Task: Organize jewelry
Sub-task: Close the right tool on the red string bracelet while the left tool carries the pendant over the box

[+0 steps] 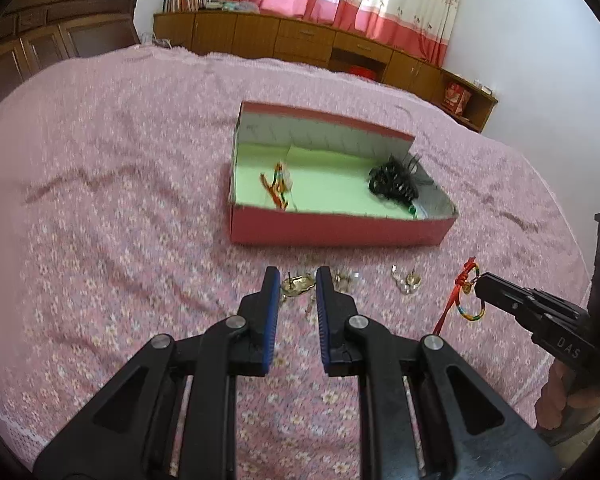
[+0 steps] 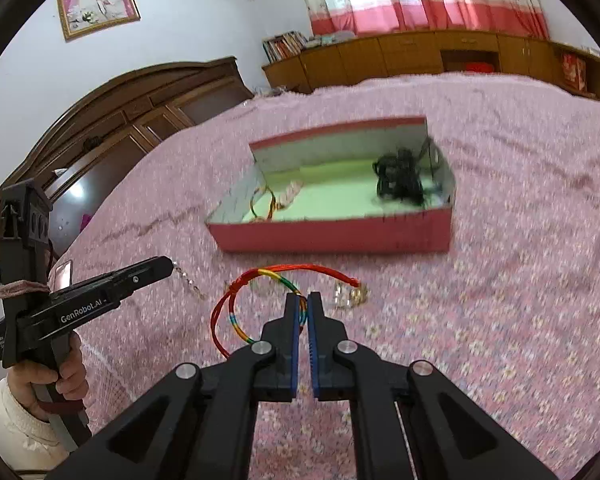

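On a bed [image 1: 120, 200] spread with a pink flowered cover, a red box [image 1: 340, 232] with a pale green lining stands open, just beyond both grippers. Inside it, a tangle of black hair pieces [image 1: 392, 184] lies at the right end and a multicoloured cord [image 1: 278, 188] lies at the left end, well apart from each other. The right gripper [image 2: 305, 296] has its fingers pressed together on a rainbow cord bracelet [image 2: 220, 320]. The bracelet's loop hangs to the left of the fingers, and its red tail stretches to the right, above the cover and short of the box's near wall. From the left wrist view the same bracelet dangles from the right gripper's tip, with a small gold charm on it. The left gripper [image 1: 298, 280] has its fingers drawn nearly together, and a small gold ornament [image 1: 298, 283] appears to be pinched between them. In the right wrist view a fine chain [image 2: 188, 280] hangs from that gripper's tip. A few loose gold and clear earrings [image 1: 406, 282] lie on the cover between the grippers and the box, close to its near wall. A hand [image 2: 60, 376] in a white sleeve [image 2: 12, 420] grasps the left gripper's handle.
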Motion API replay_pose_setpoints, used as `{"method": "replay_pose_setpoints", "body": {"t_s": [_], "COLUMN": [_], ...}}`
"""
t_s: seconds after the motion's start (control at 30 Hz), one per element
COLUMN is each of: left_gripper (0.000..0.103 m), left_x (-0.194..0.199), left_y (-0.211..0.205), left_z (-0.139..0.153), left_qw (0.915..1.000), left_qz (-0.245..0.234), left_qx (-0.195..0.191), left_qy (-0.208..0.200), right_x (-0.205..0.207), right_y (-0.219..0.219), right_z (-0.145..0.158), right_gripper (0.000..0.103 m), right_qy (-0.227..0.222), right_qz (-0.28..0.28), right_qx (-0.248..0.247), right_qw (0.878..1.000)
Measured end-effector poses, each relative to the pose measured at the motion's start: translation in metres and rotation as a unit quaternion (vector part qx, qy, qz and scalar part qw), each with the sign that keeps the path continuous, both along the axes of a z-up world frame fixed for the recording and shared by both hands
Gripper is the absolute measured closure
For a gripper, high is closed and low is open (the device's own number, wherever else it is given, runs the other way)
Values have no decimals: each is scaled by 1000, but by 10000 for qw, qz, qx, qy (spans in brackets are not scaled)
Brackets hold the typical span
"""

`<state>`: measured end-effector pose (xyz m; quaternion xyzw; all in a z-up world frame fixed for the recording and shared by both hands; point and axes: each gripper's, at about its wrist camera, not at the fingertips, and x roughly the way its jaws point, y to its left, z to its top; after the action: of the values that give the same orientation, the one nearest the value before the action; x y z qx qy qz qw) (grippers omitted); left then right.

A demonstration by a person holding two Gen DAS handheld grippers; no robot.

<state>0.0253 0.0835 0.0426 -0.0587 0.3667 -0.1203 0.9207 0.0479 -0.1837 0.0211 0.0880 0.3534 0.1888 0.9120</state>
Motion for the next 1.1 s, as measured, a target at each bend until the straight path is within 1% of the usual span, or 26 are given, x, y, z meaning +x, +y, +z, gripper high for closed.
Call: {"method": "replay_pose_setpoints", "body": {"t_s": [0.2,0.43,0.7,0.87,1.0,1.1], "left_gripper": [93,93,93,93,93,93], "left_x": [9,23,38,54,70,77], "left_y": [-10,-20,-29,-32,-34,-34], "left_z": [15,27,41,39,31,26], "left_qw": [9994,9981,9944,9943,9950,9959], "left_qz": [-41,-70,-51,-28,10,49], "left_qx": [11,-76,-96,-112,-112,-122], "left_qy": [-336,-600,-1055,-1063,-994,-897], "right_x": [7,19,43,58,72,81], "right_y": [0,-1,-6,-5,-4,-4], "right_z": [11,27,45,47,44,40], "right_gripper": [98,98,98,98,98,98], "right_qy": [-259,-528,-857,-953,-996,-909], "right_qz": [-88,-151,-332,-397,-447,-474], "right_qx": [-29,-53,25,-17,-89,-113], "right_qw": [9996,9985,9958,9947,9940,9947]}}
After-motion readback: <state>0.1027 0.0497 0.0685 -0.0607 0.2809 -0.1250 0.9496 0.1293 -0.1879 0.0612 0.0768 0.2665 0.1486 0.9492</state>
